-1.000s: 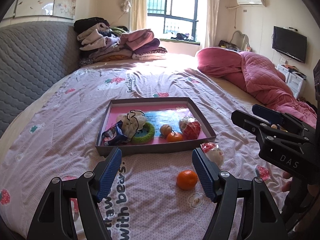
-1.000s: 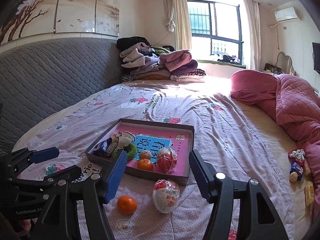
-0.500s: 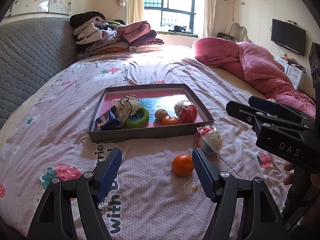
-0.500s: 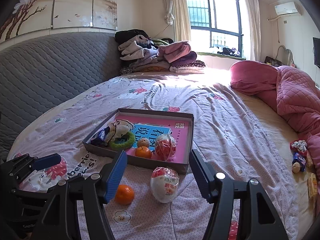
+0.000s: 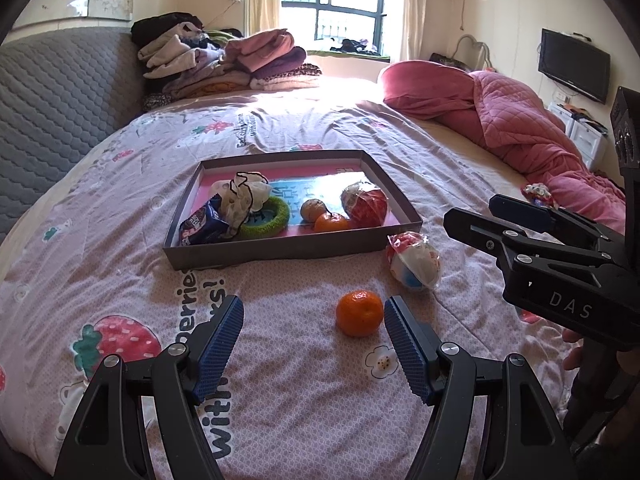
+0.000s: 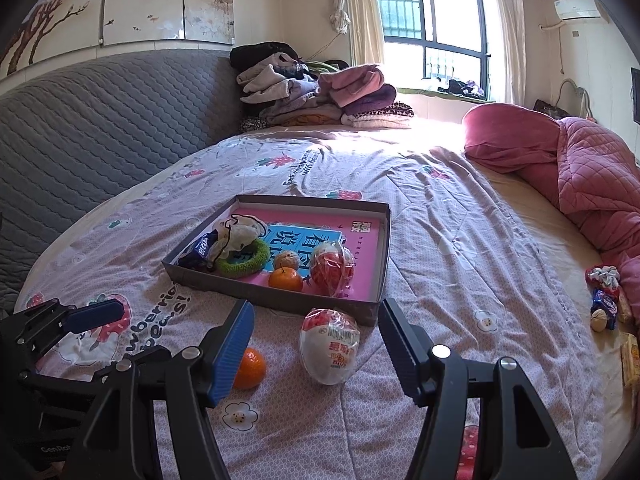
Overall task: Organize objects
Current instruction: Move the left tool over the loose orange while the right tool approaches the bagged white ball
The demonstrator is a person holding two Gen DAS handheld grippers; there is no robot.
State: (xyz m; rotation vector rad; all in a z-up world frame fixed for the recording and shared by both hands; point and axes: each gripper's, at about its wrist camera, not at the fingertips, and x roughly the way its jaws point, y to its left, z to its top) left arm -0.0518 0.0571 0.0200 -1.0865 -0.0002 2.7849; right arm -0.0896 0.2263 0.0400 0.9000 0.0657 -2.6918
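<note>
Left wrist view. Left claw (image 5: 314, 342) spread wide, nothing between its blue pads, hanging low over the bedspread (image 5: 280, 412). Loose orange (image 5: 359, 313) on the bed, just beside the tip of the right-hand pad, inside the gap; contact not clear. Wrapped egg toy (image 5: 414, 260) lies a little past it, off the near right corner of the tray (image 5: 280, 249). Tray holds a blue snack packet (image 5: 202, 226), a white crumpled bag (image 5: 244, 200) lying partly over a green ring (image 5: 268, 218), a small brown ball (image 5: 313, 209), a second orange (image 5: 332, 223) and a red wrapped toy (image 5: 366, 206). Right claw (image 5: 480, 210) enters from the right edge, seen side-on, held above the bed.

Right wrist view. Right claw (image 6: 314, 346) wide open and empty. Wrapped egg toy (image 6: 330, 346) sits on the bed between its two pads, touching neither. Loose orange (image 6: 250, 368) half hidden behind the left-hand pad. Tray (image 6: 276, 294) just beyond the egg toy, contents as noted. Left claw (image 6: 80, 316) at the left edge; spread cannot be judged from this side. Pink quilt (image 6: 592, 176) bunched at the right, with a few small wrapped items (image 6: 606, 300) near it, well apart from the tray.
</note>
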